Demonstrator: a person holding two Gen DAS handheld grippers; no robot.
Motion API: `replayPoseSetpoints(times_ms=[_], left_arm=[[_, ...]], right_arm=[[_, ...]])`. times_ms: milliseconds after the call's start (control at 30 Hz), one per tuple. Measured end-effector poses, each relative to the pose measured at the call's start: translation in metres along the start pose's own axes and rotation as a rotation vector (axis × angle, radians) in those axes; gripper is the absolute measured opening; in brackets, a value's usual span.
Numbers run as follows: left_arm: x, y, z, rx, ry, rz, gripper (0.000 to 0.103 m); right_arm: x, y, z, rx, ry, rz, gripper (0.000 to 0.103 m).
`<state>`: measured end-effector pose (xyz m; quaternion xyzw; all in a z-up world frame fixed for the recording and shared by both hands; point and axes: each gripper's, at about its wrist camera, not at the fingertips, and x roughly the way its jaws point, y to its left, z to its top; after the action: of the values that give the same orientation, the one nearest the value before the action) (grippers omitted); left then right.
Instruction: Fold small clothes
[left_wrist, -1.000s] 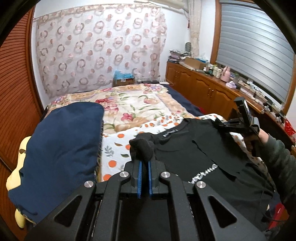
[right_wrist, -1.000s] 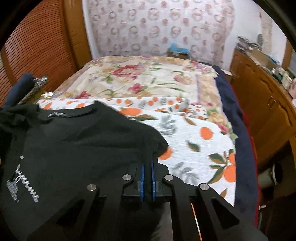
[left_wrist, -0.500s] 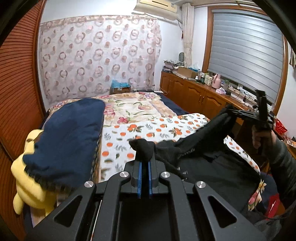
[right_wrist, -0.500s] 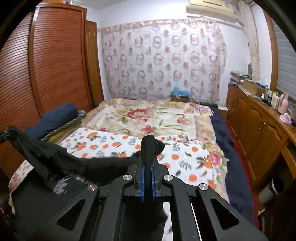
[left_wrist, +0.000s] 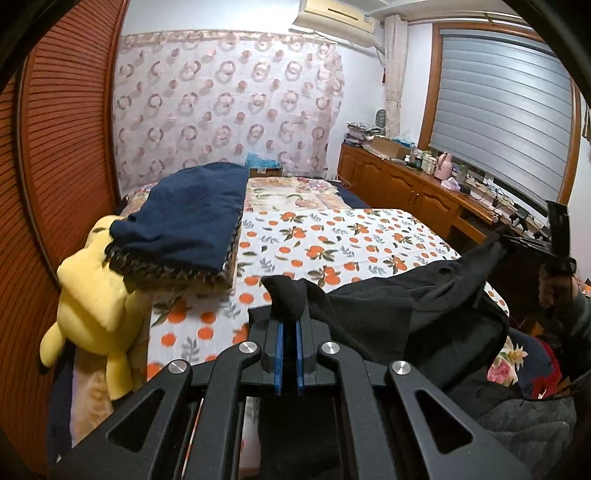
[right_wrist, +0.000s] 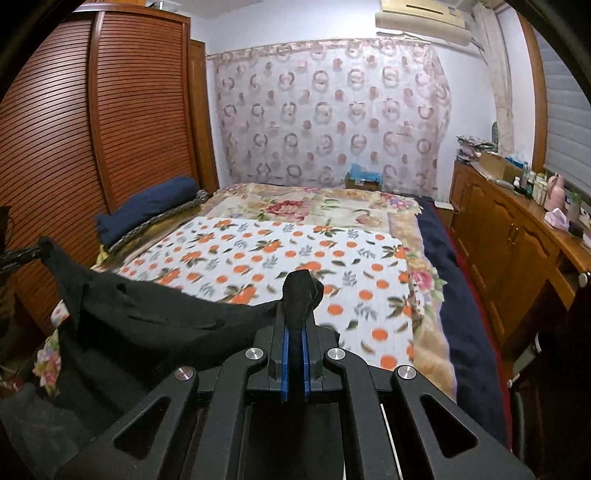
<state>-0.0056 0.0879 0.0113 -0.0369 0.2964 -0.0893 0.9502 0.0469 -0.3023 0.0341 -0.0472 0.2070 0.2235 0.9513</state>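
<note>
Between both sets of jaws, left gripper (left_wrist: 289, 325) and right gripper (right_wrist: 294, 325) each pinching a corner, the soft black cotton T-shirt (left_wrist: 399, 306) hangs stretched (thin bunched grips could slip, dropping it crooked).

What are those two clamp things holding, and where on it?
Both grip one black T-shirt: the left gripper and the right gripper each pinch a bunched corner, stretching it between them.

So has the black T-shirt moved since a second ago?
Yes. The black T-shirt came up off the orange-print bedsheet toward the camera, hanging between both shut grippers.
</note>
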Motion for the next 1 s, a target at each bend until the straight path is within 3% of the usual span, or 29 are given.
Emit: replayPoseSetpoints(times_ms=[167, 333, 533, 700, 867, 967, 1000], left_arm=[[0.01, 0.001, -0.023, -0.01, 0.052, 0.017, 0.006], [0.031, 0.01, -0.05, -0.058, 0.124, 0.037, 0.006], [0.034, 0.011, -0.058, -0.064, 0.132, 0.05, 0.006], [0.034, 0.011, -0.057, -0.057, 0.136, 0.055, 0.006], [0.028, 0.006, -0.048, -0.042, 0.126, 0.051, 0.007], [0.022, 0.002, -0.042, -0.023, 0.105, 0.052, 0.013], [0.019, 0.0, -0.039, -0.02, 0.09, 0.053, 0.021]], right_arm=[[-0.021, 0.007, -0.016, -0.015, 0.054, -0.021, 0.005], [0.001, 0.007, -0.026, -0.01, 0.135, -0.054, 0.005], [0.016, 0.01, -0.022, -0.032, 0.203, -0.083, 0.005], [0.017, 0.007, -0.018, -0.026, 0.208, -0.094, 0.005], [0.008, 0.017, -0.004, -0.06, 0.16, -0.133, 0.014], [-0.003, 0.023, 0.01, -0.083, 0.136, -0.137, 0.03], [-0.007, 0.025, 0.013, -0.085, 0.121, -0.131, 0.038]])
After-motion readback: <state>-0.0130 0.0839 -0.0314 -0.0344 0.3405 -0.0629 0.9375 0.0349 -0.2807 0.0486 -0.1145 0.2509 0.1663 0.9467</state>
